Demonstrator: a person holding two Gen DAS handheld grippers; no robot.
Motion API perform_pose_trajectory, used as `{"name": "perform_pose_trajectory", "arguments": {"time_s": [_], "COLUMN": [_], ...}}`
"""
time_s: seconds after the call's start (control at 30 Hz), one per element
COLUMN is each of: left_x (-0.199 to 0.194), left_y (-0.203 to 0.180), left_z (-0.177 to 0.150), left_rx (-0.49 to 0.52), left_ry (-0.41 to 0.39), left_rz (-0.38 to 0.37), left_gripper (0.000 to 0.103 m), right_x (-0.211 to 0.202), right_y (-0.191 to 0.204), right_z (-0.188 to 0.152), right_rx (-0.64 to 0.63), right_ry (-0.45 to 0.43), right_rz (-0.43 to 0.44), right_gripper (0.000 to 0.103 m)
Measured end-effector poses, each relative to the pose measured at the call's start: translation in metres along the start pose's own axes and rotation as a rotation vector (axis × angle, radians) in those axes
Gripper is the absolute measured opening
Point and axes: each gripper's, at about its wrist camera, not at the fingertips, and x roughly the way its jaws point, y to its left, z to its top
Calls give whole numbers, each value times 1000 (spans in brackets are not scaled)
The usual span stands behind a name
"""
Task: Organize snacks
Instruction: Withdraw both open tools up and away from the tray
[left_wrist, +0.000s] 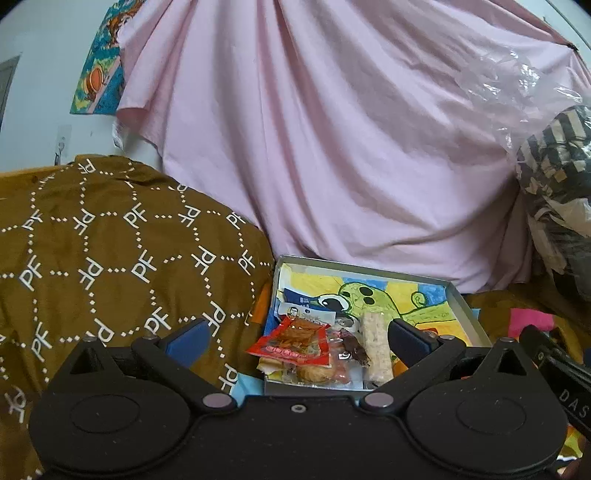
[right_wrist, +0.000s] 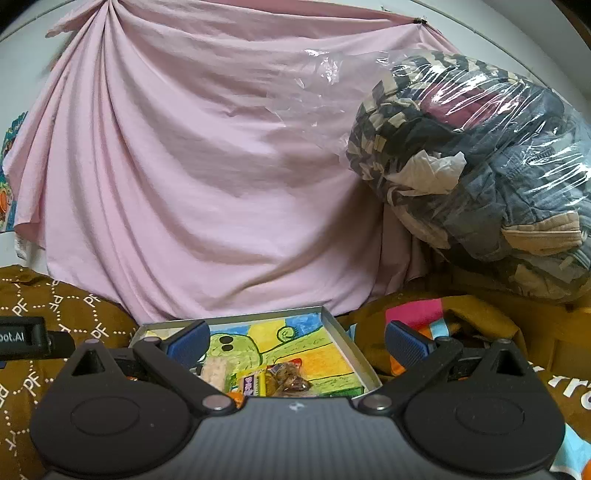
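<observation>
A shallow grey box (left_wrist: 463, 306) lined with a bright cartoon drawing lies on the brown cloth. Several snacks sit at its near end: a red packet (left_wrist: 295, 341), a pale rice bar (left_wrist: 375, 349) and small clear-wrapped pieces (left_wrist: 349, 347). My left gripper (left_wrist: 297, 338) hangs open above that pile, holding nothing. From the right wrist view the same box (right_wrist: 334, 323) shows the rice bar (right_wrist: 214, 371), a yellow packet (right_wrist: 251, 384) and a brown wrapped sweet (right_wrist: 290, 376). My right gripper (right_wrist: 295, 341) is open over the box's right half, empty.
A brown "PF" patterned cloth (left_wrist: 110, 258) bulges to the left. A pink sheet (left_wrist: 332, 147) hangs behind the box. A clear plastic bag of clothes (right_wrist: 480, 166) sits at the right. Pink and orange fabric (right_wrist: 413, 315) lies right of the box.
</observation>
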Motion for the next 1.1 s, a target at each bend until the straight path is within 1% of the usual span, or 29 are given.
{"name": "perform_pose_trajectory", "arguments": {"time_s": [0.23,0.4,0.73,1.1], "left_x": [-23,-36,-61,-92], "left_y": [-4,-2,-2,6], "left_z": [-12,-21,-31,-41], "left_rx": [25,13,40,46], "left_ry": [-20,-21,-41,-53], "left_rz": [5,21,37,68], "left_gripper": [102,102,102,102], "right_x": [-16,-26,-50,-79], "right_y": [5,7,4,5], "right_z": [-3,-4,-9,-15], "right_rx": [-20,-27,-44,-73], "right_ry": [3,6,26,44], "right_rz": [25,33,47,71], "right_gripper": [103,103,103,103]}}
